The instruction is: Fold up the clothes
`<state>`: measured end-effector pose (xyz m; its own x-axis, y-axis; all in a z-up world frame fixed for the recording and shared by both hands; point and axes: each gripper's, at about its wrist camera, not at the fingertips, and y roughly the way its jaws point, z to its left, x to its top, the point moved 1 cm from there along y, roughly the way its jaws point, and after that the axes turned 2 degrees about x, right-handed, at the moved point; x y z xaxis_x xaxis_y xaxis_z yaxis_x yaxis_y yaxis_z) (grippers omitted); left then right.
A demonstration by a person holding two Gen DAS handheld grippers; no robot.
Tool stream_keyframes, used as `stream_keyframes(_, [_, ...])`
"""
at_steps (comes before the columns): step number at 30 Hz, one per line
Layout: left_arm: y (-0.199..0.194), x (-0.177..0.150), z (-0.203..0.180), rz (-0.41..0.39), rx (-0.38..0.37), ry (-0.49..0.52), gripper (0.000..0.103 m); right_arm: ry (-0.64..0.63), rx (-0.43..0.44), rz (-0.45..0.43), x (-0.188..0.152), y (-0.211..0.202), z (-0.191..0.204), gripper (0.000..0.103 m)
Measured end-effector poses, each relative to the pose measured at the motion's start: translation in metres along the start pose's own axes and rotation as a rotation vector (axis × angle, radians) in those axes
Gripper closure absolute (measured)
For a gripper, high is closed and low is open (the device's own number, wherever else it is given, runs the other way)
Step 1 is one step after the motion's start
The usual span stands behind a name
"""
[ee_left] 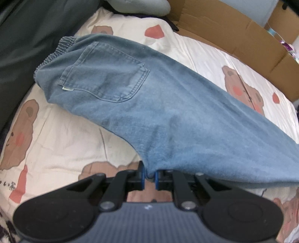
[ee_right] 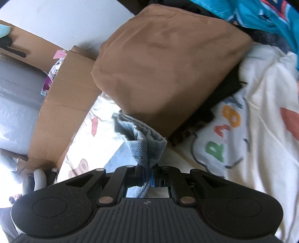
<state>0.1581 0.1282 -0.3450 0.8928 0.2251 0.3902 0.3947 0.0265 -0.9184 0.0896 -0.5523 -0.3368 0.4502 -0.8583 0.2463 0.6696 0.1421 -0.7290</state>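
Two grippers clamped on faded blue jeans, left gripper at crotch seam, right gripper pinching bunched hem

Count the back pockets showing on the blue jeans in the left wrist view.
1: a stitched patch pocket on the light blue denim jeans, just below the elastic waistband. Any second pocket would be hidden, folded underneath.

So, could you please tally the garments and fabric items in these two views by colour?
Blue denim: 1, the jeans, pinched by the left gripper and the right gripper
Brown: 1, the folded cloth
White with coloured letters: 1, the printed top
Teal: 1, the patterned fabric
Total: 4
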Motion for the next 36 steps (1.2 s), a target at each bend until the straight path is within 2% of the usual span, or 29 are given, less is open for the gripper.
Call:
stream_keyframes(12, [-0.003,-0.019,-0.005,0.056,0.004,0.03,0.093,0.03,-0.048,0.039,-0.029,-0.049,-0.056,0.098])
stream_keyframes(24, [-0.009,-0.048,-0.004,0.075,-0.031,0.047,0.093,0.008,-0.135,0.046,-0.057,-0.082,-0.087,0.098])
stream_keyframes(28, [-0.004,-0.054,-0.007,0.093,-0.022,0.057,0.093,0.037,-0.168,0.074,-0.062,-0.077,-0.107,0.098])
stream_keyframes(33, [0.013,-0.057,-0.011,0.137,0.008,0.063,0.093,0.14,-0.149,0.112,-0.071,-0.061,-0.145,0.097])
stream_keyframes(36, [0.022,-0.055,-0.014,0.163,0.027,0.072,0.093,0.15,-0.143,0.123,-0.075,-0.054,-0.156,0.095])
